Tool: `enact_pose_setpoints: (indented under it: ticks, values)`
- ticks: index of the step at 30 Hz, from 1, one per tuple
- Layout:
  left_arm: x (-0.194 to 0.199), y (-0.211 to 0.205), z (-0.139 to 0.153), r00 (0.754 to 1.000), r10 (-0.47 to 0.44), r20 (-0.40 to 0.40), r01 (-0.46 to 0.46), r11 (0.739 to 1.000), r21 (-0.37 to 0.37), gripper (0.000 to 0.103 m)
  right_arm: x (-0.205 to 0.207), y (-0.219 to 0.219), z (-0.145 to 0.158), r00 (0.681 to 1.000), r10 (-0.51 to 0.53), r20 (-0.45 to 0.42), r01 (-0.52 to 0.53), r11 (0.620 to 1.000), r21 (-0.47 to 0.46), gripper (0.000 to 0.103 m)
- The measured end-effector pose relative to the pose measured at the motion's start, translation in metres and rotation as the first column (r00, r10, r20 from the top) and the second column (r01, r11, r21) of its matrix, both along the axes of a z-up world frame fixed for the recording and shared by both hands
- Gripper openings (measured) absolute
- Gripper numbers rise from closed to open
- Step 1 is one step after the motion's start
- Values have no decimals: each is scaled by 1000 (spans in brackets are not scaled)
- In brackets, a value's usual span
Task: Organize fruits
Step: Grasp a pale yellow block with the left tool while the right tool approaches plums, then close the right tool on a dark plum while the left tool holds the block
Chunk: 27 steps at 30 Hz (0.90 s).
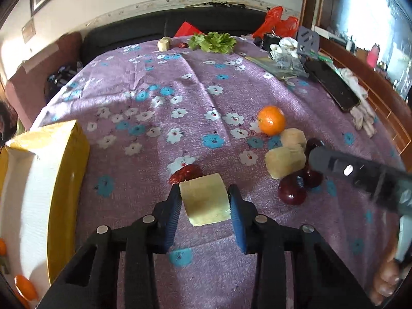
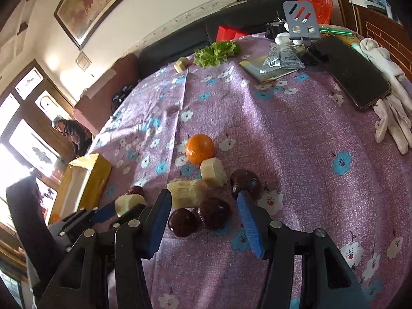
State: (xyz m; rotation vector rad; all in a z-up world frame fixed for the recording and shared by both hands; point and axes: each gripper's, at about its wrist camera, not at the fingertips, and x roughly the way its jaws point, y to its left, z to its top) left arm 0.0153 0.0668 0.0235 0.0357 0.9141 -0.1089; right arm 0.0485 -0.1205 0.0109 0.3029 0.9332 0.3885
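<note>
My left gripper [image 1: 204, 200] is shut on a pale yellow fruit chunk [image 1: 206, 200], held just above the purple flowered cloth [image 1: 154, 82]. A dark red fruit [image 1: 186, 173] lies just beyond it. To the right lie an orange [image 1: 271, 120], two more pale chunks [image 1: 284, 161] and dark red plums [image 1: 292, 191]. My right gripper [image 2: 203, 208] is open, its fingers on either side of two plums [image 2: 213, 212] with a third plum [image 2: 244, 182] by the right finger. The orange [image 2: 200, 148] and the pale chunks [image 2: 189, 193] sit just past them. The left gripper with its chunk [image 2: 128, 203] shows at left.
A yellow box with a white inside [image 1: 38, 188] stands at the left and holds oranges [image 1: 24, 287]. Lettuce [image 1: 212, 41], another pale chunk [image 1: 164, 43], a phone [image 1: 332, 85], white gloves [image 1: 360, 108], packets and a red bag [image 1: 278, 22] lie at the far and right sides.
</note>
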Motion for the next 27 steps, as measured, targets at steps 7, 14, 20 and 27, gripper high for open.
enact_pose_setpoints:
  ticks: [7, 14, 20, 27]
  values:
    - [-28, 16, 18, 999, 21, 36, -19, 999, -45, 35, 0, 12, -10, 1000, -6, 12, 7, 991, -135, 50]
    - [-65, 34, 46, 994, 46, 95, -38, 995, -87, 35, -4, 17, -8, 999, -1, 42, 9, 983, -185, 49]
    - [-87, 49, 61, 988, 91, 123, -78, 991, -107, 35, -6, 17, -6, 1000, -2, 31, 8, 980, -199, 47]
    - [-105, 64, 64, 985, 114, 133, -97, 987, -129, 35, -9, 24, -6, 996, 56, 72, -42, 982, -184, 46]
